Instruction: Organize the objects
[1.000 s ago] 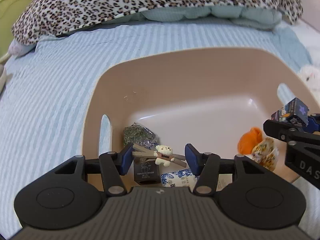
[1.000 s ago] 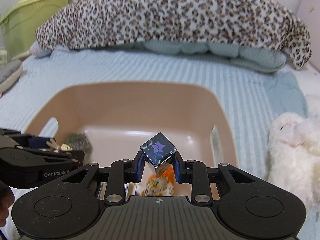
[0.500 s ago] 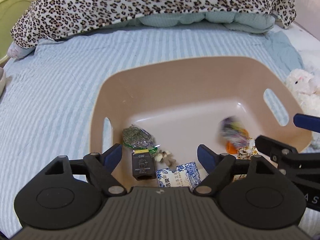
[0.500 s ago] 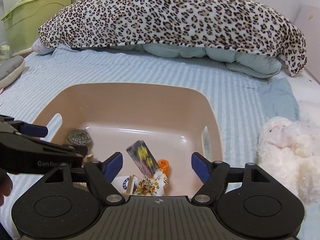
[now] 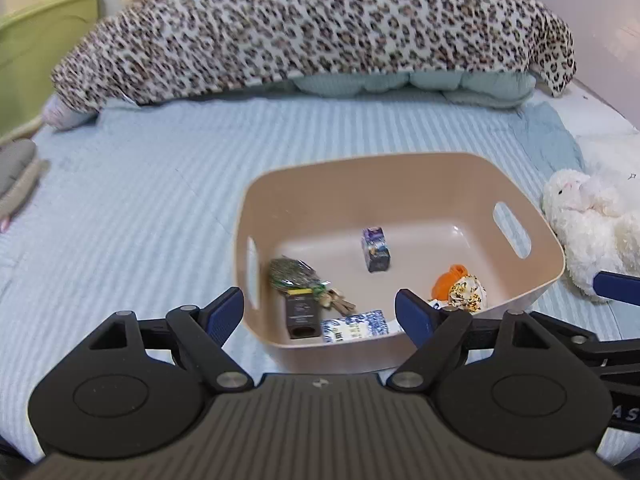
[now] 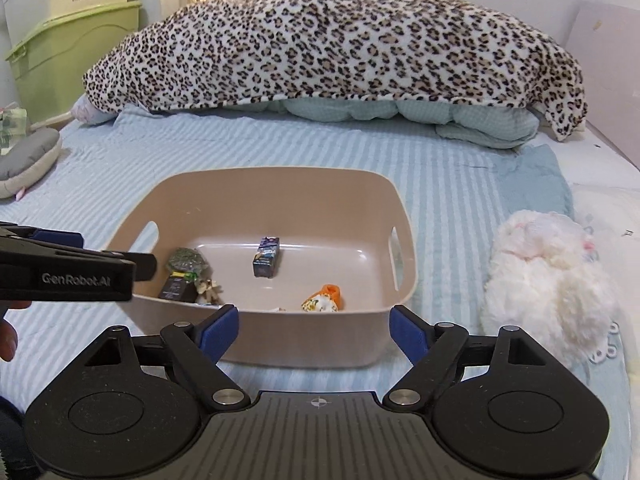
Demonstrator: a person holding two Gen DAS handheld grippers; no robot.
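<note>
One beige bin (image 5: 400,176) on striped bed, six small items inside, including one purple box (image 5: 376,250). Left gripper (image 5: 320,314) and right gripper (image 6: 314,332) both spread apart, empty.

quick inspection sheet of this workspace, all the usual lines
surface: striped blue bedspread.
job's things: beige bin holds purple box, black box, green packet, orange floral pouch, blue-white packet.
clutter: white plush toy right of bin, on the bed.
grippers: left gripper open, empty; right gripper open, empty.
cables: nothing seen.
surroundings: leopard blanket, green crate.
</note>
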